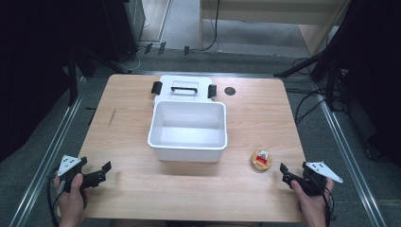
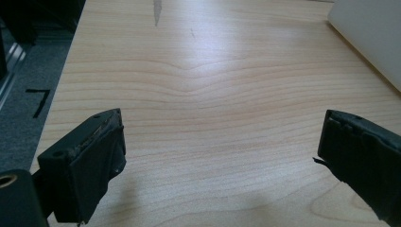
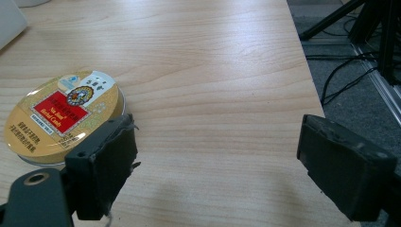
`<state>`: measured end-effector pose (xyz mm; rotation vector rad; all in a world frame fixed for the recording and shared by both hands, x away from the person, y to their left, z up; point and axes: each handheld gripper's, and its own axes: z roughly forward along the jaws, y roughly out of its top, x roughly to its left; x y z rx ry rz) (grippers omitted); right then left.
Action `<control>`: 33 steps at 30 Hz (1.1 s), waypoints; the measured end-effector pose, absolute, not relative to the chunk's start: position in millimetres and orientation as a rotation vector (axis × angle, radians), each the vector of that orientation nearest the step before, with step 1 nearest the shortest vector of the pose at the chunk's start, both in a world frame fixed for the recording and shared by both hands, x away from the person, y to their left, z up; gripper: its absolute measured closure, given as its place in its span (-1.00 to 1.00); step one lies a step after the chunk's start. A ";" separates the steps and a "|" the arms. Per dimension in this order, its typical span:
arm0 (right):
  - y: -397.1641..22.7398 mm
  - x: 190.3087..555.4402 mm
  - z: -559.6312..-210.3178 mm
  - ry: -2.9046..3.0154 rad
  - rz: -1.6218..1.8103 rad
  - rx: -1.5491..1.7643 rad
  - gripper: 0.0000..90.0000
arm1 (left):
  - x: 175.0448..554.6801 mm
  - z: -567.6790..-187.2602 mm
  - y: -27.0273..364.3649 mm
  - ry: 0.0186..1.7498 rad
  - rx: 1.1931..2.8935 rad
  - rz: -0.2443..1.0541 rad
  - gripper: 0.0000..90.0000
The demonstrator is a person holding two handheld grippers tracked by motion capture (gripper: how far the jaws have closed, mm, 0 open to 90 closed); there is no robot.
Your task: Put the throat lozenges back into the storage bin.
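From above, round gold tin (image 1: 261, 160) lying on the table (image 1: 255, 113) just right of the open white bin (image 1: 187, 125), untouched, right gripper (image 1: 286, 172) near; along left gripper (image 2: 220, 156), jaws spread over bare wood; along right gripper (image 3: 215, 165), jaws spread, tin (image 3: 61, 116) beside the left jaw, pickup not yet begun.

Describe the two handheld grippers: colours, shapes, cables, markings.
The left gripper and the right gripper are both black, each with two blocky jaws faced with worn, frayed black pads. A grey three-cornered plate with small dark dots tops each. A black cable trails from each. No sleeves are visible.
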<state>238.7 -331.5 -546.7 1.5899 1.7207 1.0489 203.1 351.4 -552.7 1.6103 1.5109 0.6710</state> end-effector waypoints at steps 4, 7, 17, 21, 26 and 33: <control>-331.7 239.4 -547.0 1.722 1.049 1.592 -0.71 | 203.7 -552.8 350.2 1.510 1.622 0.676 -0.95; -331.0 238.2 -547.1 1.720 1.043 1.591 -0.71 | 203.0 -552.7 350.0 1.509 1.616 0.684 -0.95; -329.6 238.4 -547.5 1.734 1.028 1.589 -0.71 | 201.8 -552.5 350.3 1.497 1.604 0.690 -0.95; -328.4 238.3 -547.5 1.740 1.020 1.582 -0.71 | 202.4 -552.7 350.8 1.510 1.578 0.698 -0.95; -327.3 238.0 -547.8 1.748 1.007 1.590 -0.71 | 195.1 -552.0 348.8 1.477 1.545 0.773 -0.95; -327.5 237.9 -547.9 1.745 1.003 1.602 -0.71 | 198.3 -552.0 345.6 1.479 1.585 0.755 -0.95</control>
